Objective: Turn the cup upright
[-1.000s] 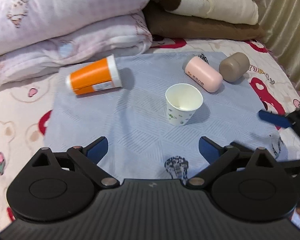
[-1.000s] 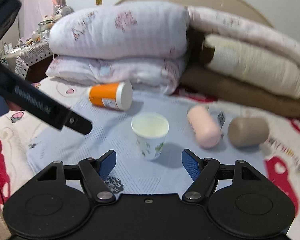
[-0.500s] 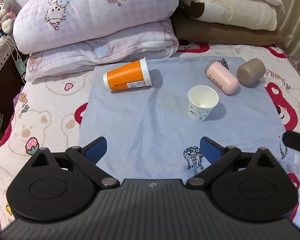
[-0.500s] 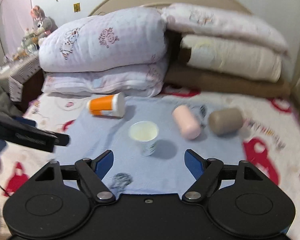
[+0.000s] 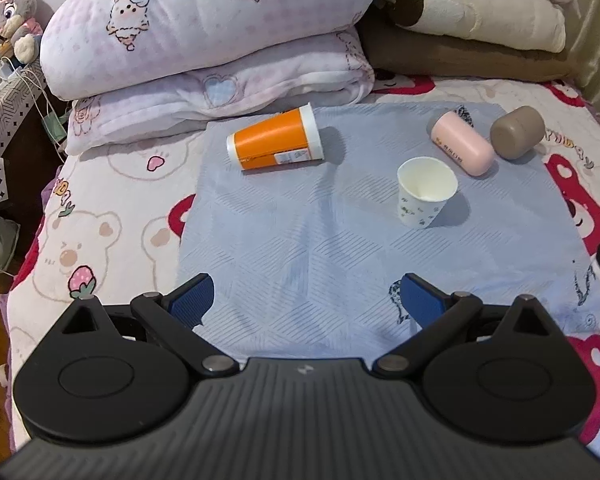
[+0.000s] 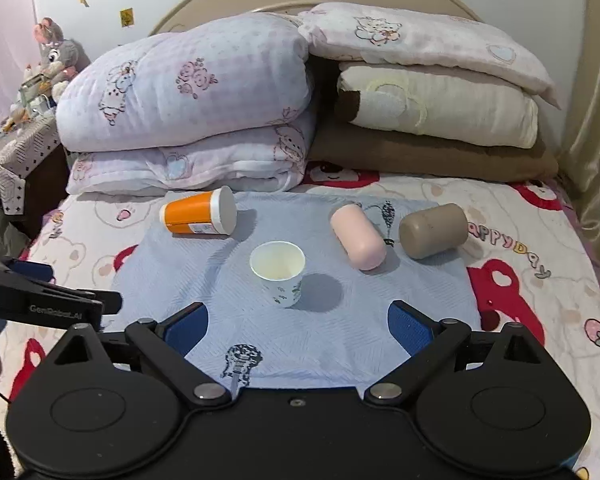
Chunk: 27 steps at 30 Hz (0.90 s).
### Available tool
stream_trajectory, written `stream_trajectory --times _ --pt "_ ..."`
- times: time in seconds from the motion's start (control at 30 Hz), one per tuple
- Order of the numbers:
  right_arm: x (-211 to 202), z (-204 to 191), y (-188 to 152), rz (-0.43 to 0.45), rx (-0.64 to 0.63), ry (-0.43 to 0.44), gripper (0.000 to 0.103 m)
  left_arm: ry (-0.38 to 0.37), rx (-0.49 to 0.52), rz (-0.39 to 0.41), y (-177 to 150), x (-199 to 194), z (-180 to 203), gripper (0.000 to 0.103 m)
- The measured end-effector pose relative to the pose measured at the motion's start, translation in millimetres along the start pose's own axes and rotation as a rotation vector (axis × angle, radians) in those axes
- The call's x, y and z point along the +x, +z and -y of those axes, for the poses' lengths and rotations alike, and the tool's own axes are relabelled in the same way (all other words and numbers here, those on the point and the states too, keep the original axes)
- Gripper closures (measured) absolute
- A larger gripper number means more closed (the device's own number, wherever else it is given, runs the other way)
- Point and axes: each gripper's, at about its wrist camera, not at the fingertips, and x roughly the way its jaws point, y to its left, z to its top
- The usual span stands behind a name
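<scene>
The paper cup (image 6: 278, 276) stands upright mid-cloth (image 6: 340, 340); the orange cup (image 6: 198, 218), behind it to the left, lies sideways. Both tongs, left (image 5: 306, 300) and right (image 6: 298, 326), are spread and empty. Grip the orange cup across its body, lift, rotate mouth-up, release gently.

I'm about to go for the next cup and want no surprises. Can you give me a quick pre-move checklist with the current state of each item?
1. Paper cup upright, mouth up: ok.
2. Orange cup upright: not ok, on its side on the blue cloth.
3. Pink cup and brown cup upright: not ok, both on their sides.
4. Left gripper open, empty: ok.
5. Right gripper open, empty: ok.
6. Which cup comes next: cannot tell.
</scene>
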Motion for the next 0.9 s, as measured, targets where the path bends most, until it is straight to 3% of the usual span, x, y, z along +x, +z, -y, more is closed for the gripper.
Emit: stream_trajectory --times 0.9 --pt "6.3 -1.0 -1.4 -0.042 0.016 -0.057 0.005 0.003 0.026 0.001 -1.5 -0.2 1.2 0.002"
